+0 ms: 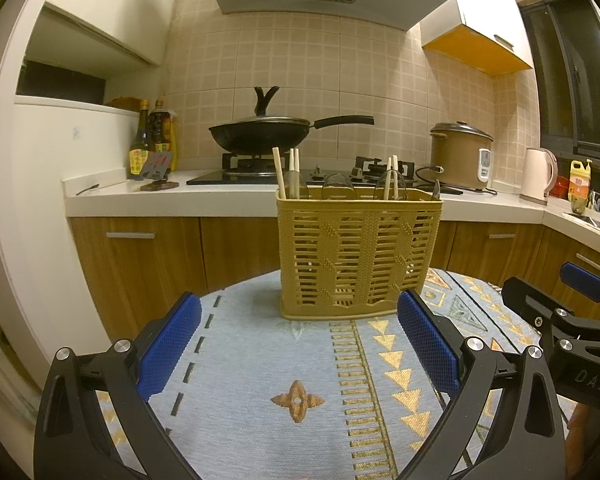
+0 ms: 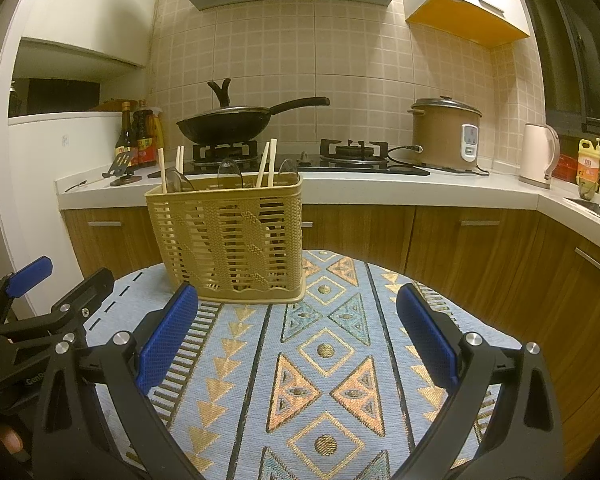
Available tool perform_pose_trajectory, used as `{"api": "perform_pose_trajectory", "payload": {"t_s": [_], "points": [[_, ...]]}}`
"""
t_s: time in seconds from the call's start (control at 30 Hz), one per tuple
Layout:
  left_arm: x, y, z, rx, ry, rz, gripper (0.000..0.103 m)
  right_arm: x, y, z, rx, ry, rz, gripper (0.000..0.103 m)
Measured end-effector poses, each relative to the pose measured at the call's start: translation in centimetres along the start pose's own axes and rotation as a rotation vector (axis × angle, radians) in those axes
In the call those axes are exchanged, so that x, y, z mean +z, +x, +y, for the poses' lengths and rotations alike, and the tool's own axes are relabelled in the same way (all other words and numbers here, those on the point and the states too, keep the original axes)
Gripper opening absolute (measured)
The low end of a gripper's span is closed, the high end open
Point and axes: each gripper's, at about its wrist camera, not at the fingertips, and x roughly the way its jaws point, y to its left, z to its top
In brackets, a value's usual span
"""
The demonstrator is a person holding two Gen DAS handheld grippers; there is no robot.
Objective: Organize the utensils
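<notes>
A tan woven plastic utensil basket [image 1: 358, 256] stands upright at the far side of a patterned blue cloth on a table [image 1: 268, 364]. It holds several wooden chopsticks [image 1: 279, 172] and clear plastic spoons [image 1: 338, 188], standing up. It also shows in the right wrist view [image 2: 230, 236], with chopsticks [image 2: 269, 162] and spoons [image 2: 230, 172]. My left gripper [image 1: 300, 320] is open and empty, just in front of the basket. My right gripper [image 2: 298, 316] is open and empty, with the basket ahead to its left. Each gripper shows at the edge of the other's view.
Behind the table runs a kitchen counter [image 1: 172, 196] with a gas stove and black wok [image 1: 260, 136], sauce bottles [image 1: 152, 140], a brown rice cooker [image 1: 458, 156], a white kettle [image 1: 538, 174] and wooden cabinets [image 2: 460, 240] below.
</notes>
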Motion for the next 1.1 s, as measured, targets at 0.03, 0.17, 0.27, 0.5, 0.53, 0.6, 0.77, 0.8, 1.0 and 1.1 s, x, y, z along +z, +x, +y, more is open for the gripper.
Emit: {"api": "perform_pose_trajectory", "payload": {"t_s": [0.03, 0.17, 0.27, 0.5, 0.53, 0.6, 0.77, 0.8, 1.0, 1.1], "points": [[0.04, 0.01, 0.02, -0.002, 0.0, 0.001, 0.095, -0.03, 0.09, 0.04, -0.001, 0.001, 0.002, 0.095], [0.07, -0.09, -0.06, -0.002, 0.006, -0.001, 0.095, 0.02, 0.07, -0.11, -0.003, 0.006, 0.0, 0.095], [0.07, -0.06, -0.11, 0.001, 0.012, -0.001, 0.095, 0.05, 0.14, -0.16, -0.003, 0.007, 0.001, 0.095], [0.05, -0.15, -0.25, 0.003, 0.021, -0.009, 0.095, 0.05, 0.18, 0.09, -0.006, -0.001, 0.002, 0.095], [0.08, -0.15, -0.21, 0.002, 0.02, -0.009, 0.095, 0.05, 0.21, 0.11, -0.006, -0.001, 0.002, 0.095], [0.09, -0.13, -0.25, 0.003, 0.019, -0.009, 0.095, 0.04, 0.24, 0.09, -0.007, 0.0, 0.003, 0.095], [0.1, -0.18, -0.24, 0.01, 0.023, -0.016, 0.095, 0.05, 0.24, 0.1, -0.008, -0.002, 0.002, 0.095], [0.11, -0.22, -0.28, 0.014, 0.027, -0.02, 0.095, 0.05, 0.25, 0.08, -0.007, -0.002, 0.002, 0.095], [0.0, -0.71, -0.5, 0.033, 0.052, -0.056, 0.095, 0.03, 0.26, 0.16, -0.007, -0.002, 0.004, 0.095], [-0.03, -0.93, -0.8, 0.06, 0.073, -0.074, 0.096, 0.02, 0.24, 0.16, -0.011, -0.003, 0.002, 0.095]]}}
